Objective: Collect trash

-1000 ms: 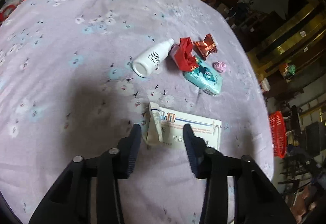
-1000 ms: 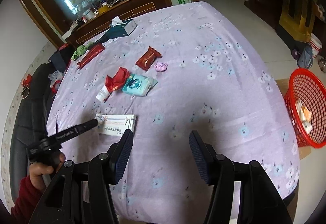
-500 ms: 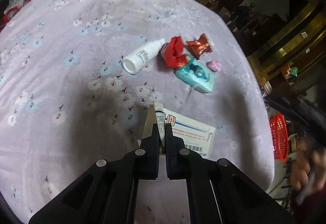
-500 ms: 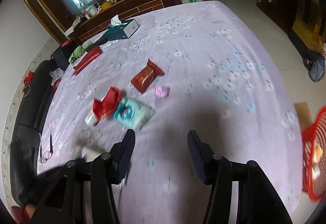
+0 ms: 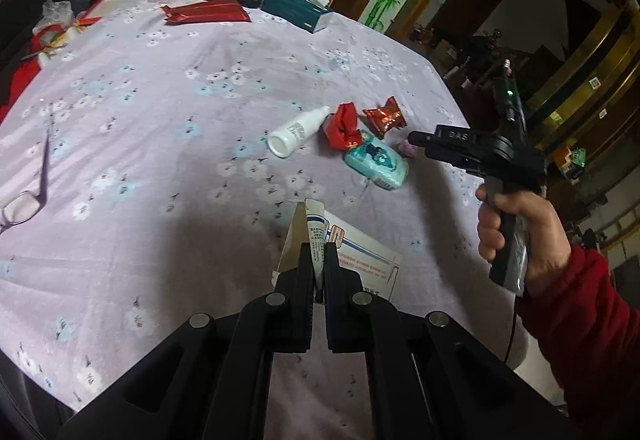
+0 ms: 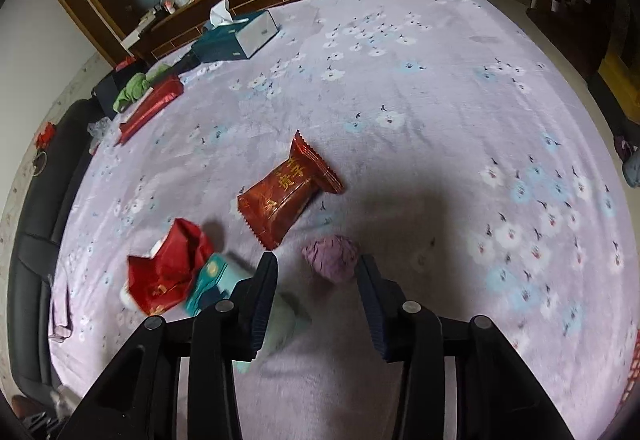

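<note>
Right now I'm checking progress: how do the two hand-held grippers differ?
The left hand-held gripper is shut on the white carton, pinching its flap; the right hand-held gripper is open and holds nothing. The left sits at the carton, the right straddles the purple wad. Both are black and over the floral tablecloth.

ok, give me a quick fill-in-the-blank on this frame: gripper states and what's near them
1. The left gripper is shut on a white ____ flap.
2. The right gripper is ____, its fingers on either side of the purple wad.
3. The white bottle on the tablecloth is lying on its ____.
4. The snack packet just beyond the wad is dark ____.

Missing words: carton; open; side; red
</note>
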`<act>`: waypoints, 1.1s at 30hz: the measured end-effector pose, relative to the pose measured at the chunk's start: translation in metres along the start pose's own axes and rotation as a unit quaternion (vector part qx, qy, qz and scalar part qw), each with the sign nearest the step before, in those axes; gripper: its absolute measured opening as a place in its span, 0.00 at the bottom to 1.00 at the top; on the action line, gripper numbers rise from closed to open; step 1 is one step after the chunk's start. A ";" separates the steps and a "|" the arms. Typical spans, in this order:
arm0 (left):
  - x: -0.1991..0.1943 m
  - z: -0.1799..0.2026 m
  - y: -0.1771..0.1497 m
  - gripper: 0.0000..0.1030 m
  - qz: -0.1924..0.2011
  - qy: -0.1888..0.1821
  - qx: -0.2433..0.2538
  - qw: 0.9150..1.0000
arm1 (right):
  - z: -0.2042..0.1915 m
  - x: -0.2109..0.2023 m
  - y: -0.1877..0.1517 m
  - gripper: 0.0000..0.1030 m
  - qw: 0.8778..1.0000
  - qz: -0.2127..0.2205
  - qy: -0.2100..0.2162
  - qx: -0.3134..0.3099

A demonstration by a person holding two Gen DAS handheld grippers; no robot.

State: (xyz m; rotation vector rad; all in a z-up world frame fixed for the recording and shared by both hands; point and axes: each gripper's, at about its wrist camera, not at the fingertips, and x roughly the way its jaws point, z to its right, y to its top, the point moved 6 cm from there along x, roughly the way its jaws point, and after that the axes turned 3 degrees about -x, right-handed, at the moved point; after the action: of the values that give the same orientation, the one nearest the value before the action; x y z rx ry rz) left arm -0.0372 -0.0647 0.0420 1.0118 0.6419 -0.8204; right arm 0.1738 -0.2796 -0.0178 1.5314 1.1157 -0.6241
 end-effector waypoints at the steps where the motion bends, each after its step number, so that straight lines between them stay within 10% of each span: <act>1: -0.001 -0.001 -0.001 0.04 0.000 -0.001 -0.001 1.000 | 0.000 0.003 0.001 0.41 1.000 -0.002 -0.004 -0.001; 11: -0.008 0.008 0.002 0.04 0.010 -0.009 0.021 1.000 | 0.003 -0.001 -0.006 0.27 1.000 0.001 -0.010 0.000; 33: -0.007 0.072 0.017 0.04 0.067 0.002 0.160 0.985 | -0.024 -0.152 -0.130 0.27 0.995 0.071 -0.046 0.042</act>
State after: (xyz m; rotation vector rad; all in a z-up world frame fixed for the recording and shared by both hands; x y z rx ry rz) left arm -0.0205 -0.1235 0.0845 1.3332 0.4455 -0.8178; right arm -0.0100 -0.3100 0.0592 1.6215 0.9116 -0.6449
